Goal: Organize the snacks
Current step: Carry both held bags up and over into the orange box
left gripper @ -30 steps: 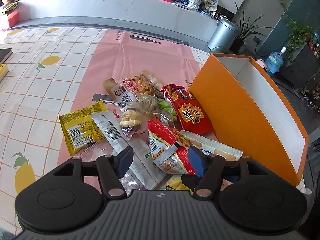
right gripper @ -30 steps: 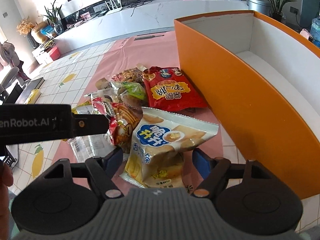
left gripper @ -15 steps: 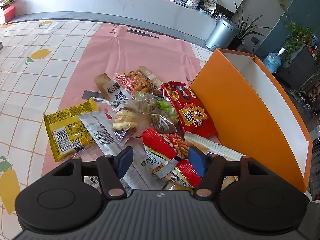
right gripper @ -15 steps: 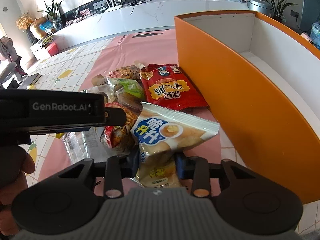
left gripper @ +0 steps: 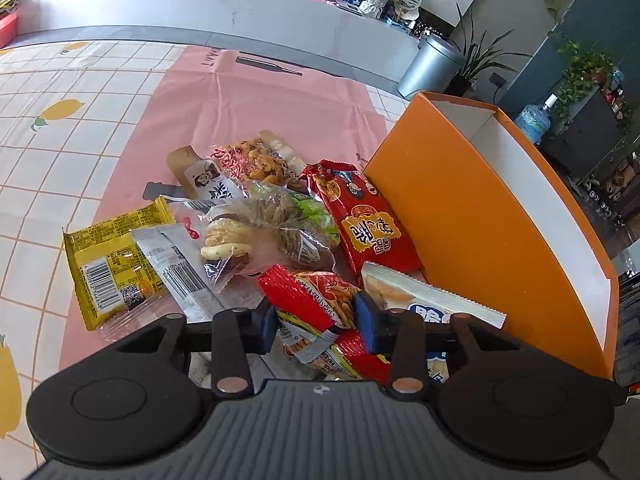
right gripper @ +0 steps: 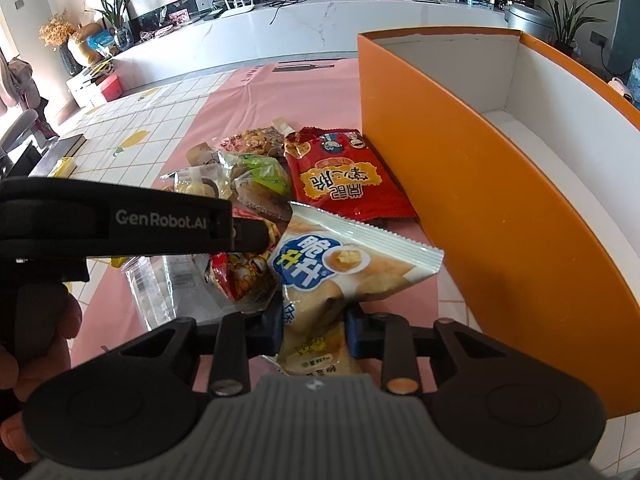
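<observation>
A pile of snack packets lies on a pink mat (left gripper: 256, 104) beside an orange box (left gripper: 472, 216) with a white inside. My right gripper (right gripper: 314, 326) is shut on a white and blue cracker bag (right gripper: 344, 264) and holds it near the box's orange wall (right gripper: 492, 216). My left gripper (left gripper: 316, 320) has its jaws close on either side of a red striped snack bag (left gripper: 316, 300); they seem to pinch it. The cracker bag (left gripper: 432, 300) lies just right of it. The left gripper's body (right gripper: 120, 220) crosses the right wrist view.
In the pile are a red packet (left gripper: 360, 220), a yellow packet (left gripper: 112, 260), a clear bag of biscuits (left gripper: 240, 240), a nut bag (left gripper: 256, 160) and a silver packet (left gripper: 176, 264). A checked tablecloth (left gripper: 60, 120) lies left. A bin (left gripper: 428, 64) stands beyond.
My right gripper closed on the cracker bag and raised it a little. My left gripper moved forward over the red striped bag and its jaws narrowed around it.
</observation>
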A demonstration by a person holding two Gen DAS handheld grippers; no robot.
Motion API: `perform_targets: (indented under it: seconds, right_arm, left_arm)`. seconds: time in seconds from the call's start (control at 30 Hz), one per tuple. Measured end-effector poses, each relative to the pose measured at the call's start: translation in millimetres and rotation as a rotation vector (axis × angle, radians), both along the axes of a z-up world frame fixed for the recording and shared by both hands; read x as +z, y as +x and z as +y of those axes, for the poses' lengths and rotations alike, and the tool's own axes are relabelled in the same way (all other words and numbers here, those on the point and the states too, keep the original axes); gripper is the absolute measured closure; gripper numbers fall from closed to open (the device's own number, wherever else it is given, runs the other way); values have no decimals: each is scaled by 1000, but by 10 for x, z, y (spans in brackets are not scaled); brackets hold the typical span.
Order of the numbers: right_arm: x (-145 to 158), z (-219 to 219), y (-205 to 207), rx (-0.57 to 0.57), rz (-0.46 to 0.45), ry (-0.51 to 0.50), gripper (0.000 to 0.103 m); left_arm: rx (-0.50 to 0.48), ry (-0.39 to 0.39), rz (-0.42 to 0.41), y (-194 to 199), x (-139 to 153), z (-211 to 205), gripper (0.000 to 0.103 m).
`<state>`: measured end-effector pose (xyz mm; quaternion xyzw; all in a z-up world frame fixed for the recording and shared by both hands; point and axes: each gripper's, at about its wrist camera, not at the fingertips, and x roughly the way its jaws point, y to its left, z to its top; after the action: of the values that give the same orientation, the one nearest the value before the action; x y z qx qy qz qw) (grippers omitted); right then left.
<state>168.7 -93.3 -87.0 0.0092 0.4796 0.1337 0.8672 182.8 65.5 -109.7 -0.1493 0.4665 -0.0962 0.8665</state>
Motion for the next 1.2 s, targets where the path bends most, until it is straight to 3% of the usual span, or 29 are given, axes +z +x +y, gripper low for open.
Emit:
perform_targets:
  seconds: [0.3,0.87,1.2]
  right_arm:
    - [250,-20,-101,53,-91,-106,78]
    - [1038,-596,-152,54,-188,68,78]
    - [1353,-1197,-43,32,-194,102,78]
  left_arm:
    - [33,-25,-33,-92,195,102,66]
    - [32,35,-136,-380,769,-36,70]
    - [-57,28,-213,-409,1136,-360,71]
